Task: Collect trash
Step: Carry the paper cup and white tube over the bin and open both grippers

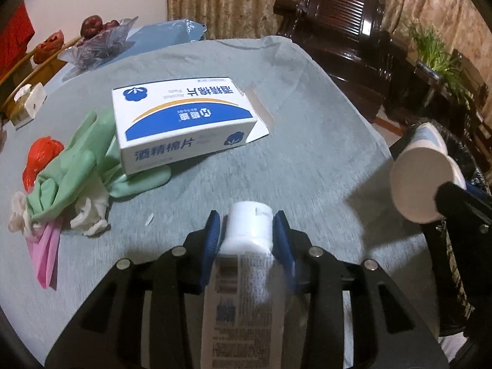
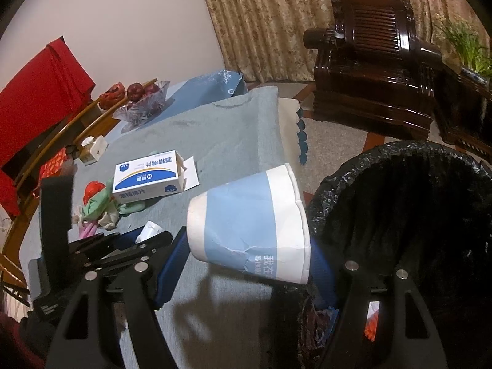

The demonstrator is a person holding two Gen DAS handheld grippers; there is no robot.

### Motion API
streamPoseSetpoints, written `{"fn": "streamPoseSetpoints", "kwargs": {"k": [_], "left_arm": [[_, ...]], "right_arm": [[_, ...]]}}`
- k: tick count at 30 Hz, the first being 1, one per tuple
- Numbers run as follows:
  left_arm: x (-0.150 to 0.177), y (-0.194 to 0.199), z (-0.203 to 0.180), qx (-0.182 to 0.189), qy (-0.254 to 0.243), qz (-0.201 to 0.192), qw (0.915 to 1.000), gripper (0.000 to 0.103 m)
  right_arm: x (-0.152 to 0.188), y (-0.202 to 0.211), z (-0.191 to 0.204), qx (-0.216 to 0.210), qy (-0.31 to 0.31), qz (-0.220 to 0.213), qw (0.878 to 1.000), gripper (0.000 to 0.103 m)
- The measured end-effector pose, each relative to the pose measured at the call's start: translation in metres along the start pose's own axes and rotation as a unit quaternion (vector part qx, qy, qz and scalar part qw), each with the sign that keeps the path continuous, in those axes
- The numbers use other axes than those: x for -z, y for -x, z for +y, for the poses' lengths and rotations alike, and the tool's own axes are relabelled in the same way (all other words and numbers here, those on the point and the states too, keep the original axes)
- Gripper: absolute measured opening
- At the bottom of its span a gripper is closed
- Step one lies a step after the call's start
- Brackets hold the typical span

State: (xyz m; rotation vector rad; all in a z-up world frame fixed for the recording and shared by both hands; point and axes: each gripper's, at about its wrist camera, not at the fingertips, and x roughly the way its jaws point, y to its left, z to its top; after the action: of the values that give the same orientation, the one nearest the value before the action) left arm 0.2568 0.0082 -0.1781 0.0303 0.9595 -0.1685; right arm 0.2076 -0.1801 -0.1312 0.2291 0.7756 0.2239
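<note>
Trash is split between both my tongs: the left gripper [image 1: 246, 230] is clamped on a white capped tube [image 1: 247, 227] above the near edge of the table [image 1: 307, 123], and the right gripper [image 2: 249, 246] pinches a crumpled blue-and-white paper cup [image 2: 246, 215] sideways, just left of the black-lined bin [image 2: 399, 215]. The cup is soft and already creased, so I judge it could buckle and slip out before it is over the bin's mouth, landing on the table or floor. The tube is held near its cap and may pivot. Farther left, the box [image 1: 184, 123], green gloves [image 1: 77, 166] and red bag [image 1: 40, 156] wait.
</note>
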Motion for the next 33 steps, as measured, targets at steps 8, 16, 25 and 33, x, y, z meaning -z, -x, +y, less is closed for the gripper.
{"fn": "streamPoseSetpoints", "kwargs": {"k": [8,16,25,33], "left_arm": [[0.004,0.023,0.002,0.013,0.018,-0.023,0.9995,0.031],[-0.008,0.065,-0.018,0.041,-0.001,-0.06,0.9973,0.03],[-0.019,0.093,-0.071,0.091,-0.037,-0.078,0.9921,0.03],[-0.027,0.1,-0.145,0.135,-0.079,-0.104,0.9822,0.03]], "right_arm": [[-0.003,0.015,-0.002,-0.003,0.0,-0.014,1.0,0.072],[-0.008,0.047,-0.007,0.001,0.012,-0.042,0.999,0.072],[-0.01,0.1,-0.038,0.022,0.001,-0.079,0.997,0.072],[-0.002,0.142,-0.085,0.066,-0.021,-0.102,0.992,0.072]]}}
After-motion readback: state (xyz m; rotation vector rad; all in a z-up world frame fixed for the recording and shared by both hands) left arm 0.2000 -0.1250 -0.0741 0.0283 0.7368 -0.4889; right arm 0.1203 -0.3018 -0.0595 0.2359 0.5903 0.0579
